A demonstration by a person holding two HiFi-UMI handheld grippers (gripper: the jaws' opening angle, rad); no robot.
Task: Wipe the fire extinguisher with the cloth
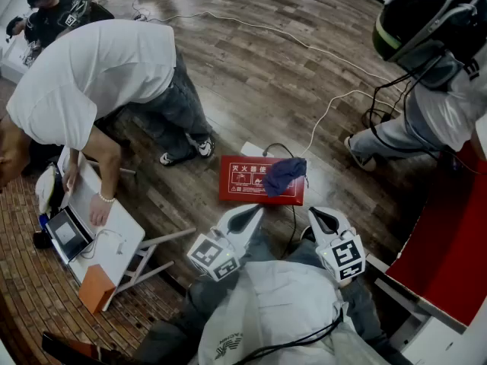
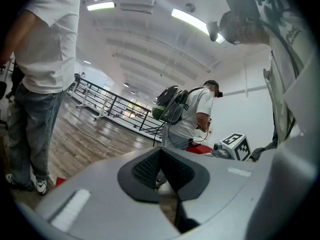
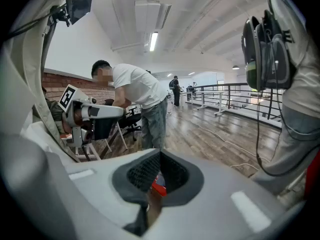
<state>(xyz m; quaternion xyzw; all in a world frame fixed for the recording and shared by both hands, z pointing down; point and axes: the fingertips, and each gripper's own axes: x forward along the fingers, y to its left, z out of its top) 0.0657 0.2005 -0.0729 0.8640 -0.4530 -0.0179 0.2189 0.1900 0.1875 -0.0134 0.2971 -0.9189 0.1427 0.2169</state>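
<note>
**Cloth draped on the extinguisher, both grippers closed and empty**

The fire extinguisher [image 1: 251,179] is seen as a flat red case with white print, laid on the wooden floor [image 1: 251,82] straight ahead of the wearer's knees; a sliver of its red is also caught past the jaw tips in the right gripper view. The dark blue cloth [image 1: 285,175] is bunched over the case's right end, touching it; it is judged to lie there so that it can be taken up directly above the surface to be wiped. The left gripper [image 1: 253,208] and the right gripper [image 1: 318,213] are held side by side just short of the case, both aimed forward and somewhat down at it; on each the jaws are pressed together with nothing between them, so neither cloth nor case is gripped. Wiping is therefore judged not yet begun; a gripper would have to be opened before the cloth could be pinched, the right one being the nearer. A white cable [image 1: 327,112] is trailed over the floor beyond; at the left a person in a white shirt [image 1: 91,74] is bent over a small white table [image 1: 129,242]; at the right a person with a backpack [image 1: 426,29] is stood well apart.
</note>
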